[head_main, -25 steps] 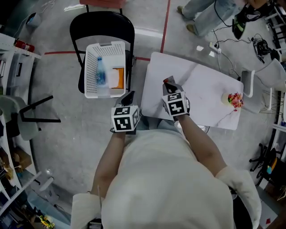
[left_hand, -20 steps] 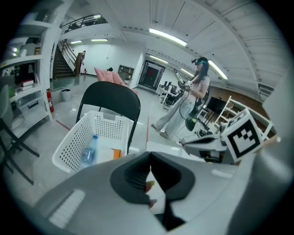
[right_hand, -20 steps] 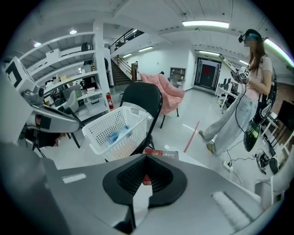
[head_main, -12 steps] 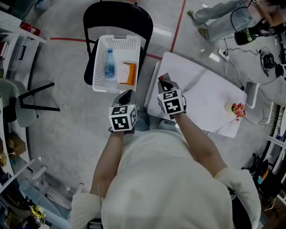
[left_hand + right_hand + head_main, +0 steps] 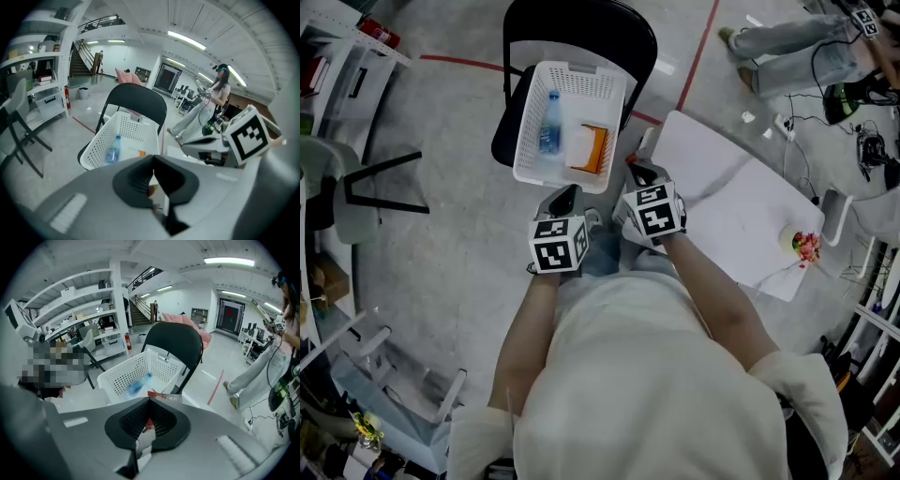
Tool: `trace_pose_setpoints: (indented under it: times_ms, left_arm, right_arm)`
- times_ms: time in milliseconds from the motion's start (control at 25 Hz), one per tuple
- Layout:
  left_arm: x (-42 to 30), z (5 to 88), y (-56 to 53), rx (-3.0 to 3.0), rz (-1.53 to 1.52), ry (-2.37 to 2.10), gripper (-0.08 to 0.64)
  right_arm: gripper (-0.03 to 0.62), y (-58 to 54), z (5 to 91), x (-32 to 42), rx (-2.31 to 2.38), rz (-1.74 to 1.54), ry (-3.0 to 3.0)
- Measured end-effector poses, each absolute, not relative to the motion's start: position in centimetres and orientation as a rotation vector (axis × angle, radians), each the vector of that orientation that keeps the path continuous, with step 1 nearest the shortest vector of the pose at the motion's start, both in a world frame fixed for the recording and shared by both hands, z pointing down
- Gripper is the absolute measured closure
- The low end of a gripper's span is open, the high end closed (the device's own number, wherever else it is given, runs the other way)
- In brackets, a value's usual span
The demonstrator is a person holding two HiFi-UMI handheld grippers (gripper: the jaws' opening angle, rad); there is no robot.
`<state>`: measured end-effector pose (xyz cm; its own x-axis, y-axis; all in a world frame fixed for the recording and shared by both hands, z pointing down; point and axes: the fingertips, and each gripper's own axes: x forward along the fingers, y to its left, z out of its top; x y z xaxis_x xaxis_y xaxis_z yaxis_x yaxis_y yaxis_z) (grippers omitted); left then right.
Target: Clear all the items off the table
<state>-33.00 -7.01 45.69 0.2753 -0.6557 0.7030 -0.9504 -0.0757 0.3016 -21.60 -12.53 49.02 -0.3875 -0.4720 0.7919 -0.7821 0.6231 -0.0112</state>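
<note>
Moved my right claw [image 5: 639,174] from table [image 5: 722,197] toward white basket [image 5: 530,122], pinching red-edged sachet [image 5: 165,396]; left claw [image 5: 565,200] alongside, pressed together, nothing held

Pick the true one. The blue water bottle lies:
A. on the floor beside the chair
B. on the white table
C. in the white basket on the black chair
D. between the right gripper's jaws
C: the water bottle lies inside the white basket on the black chair, while the right gripper is shut on a red packet only.
</note>
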Motion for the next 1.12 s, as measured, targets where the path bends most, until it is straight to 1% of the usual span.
trace_pose_setpoints:
  times_ms: [640, 1120]
  left_arm:
    - [-38.0, 47.8, -8.0, 1.699, 0.469, -1.498, 0.551]
    - [-41.0, 49.9, -8.7, 1.622, 0.455, -1.520, 0.551]
  right_arm:
    - [0.593, -14.3, 51.6, -30.0, 0.793, 0.463, -2.097]
    - [0.592, -14.8, 53.7, -34.7, 0.703, 0.530, -2.091]
